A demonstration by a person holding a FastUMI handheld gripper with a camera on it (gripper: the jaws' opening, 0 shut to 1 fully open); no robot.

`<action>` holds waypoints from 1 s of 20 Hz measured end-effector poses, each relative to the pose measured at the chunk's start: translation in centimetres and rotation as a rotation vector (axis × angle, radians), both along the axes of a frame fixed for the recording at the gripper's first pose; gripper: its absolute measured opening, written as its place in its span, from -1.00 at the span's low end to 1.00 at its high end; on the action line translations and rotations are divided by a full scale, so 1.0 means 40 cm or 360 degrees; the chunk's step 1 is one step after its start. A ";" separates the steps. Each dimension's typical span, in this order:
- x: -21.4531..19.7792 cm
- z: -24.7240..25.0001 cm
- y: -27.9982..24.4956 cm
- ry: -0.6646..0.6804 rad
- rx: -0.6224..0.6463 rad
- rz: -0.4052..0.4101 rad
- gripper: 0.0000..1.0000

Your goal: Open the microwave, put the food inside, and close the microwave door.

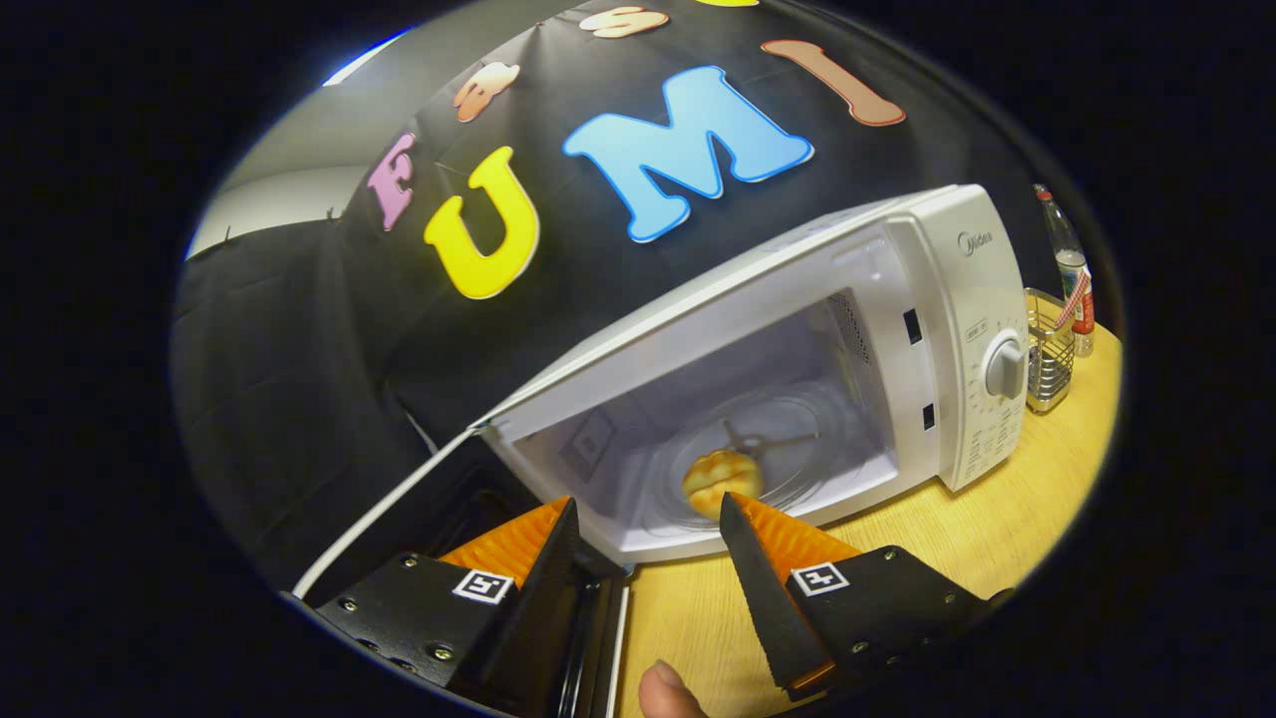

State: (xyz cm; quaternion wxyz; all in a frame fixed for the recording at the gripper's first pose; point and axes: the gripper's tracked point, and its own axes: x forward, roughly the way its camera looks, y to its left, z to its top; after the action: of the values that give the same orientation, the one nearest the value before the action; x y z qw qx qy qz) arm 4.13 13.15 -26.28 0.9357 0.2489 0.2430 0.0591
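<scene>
A: Where is the bun sitting?

B: The bun (722, 479) is lying on the glass plate (797, 444) inside the microwave (957, 329), just ahead of my right finger's tip and touching neither finger.

A: And your gripper?

B: My gripper (648, 524) is hanging spread wide and pinching nothing, in front of the cavity.

A: Is the door hanging open?

B: Yes, the door (399, 499) is swinging out to the left, its edge running beside my left finger.

A: What else is standing around?

B: A wire basket (1049, 354) is sitting on the table (1007, 519) just right of the microwave, a bottle (1072, 269) right behind it. My fingertip (666, 693) is poking in below the gripper.
</scene>
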 end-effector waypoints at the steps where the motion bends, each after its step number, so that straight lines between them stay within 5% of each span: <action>1: -0.044 0.037 0.003 -0.0021 -0.0007 0.0041 0.73; 14: -0.583 0.394 0.310 -0.0380 0.0172 0.0693 0.71; 20: -0.634 0.279 0.502 -0.0442 -0.0084 0.0891 0.72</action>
State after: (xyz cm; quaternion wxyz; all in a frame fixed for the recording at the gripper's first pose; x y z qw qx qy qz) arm -21.23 33.25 -15.14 0.9134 0.1375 0.1736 0.3416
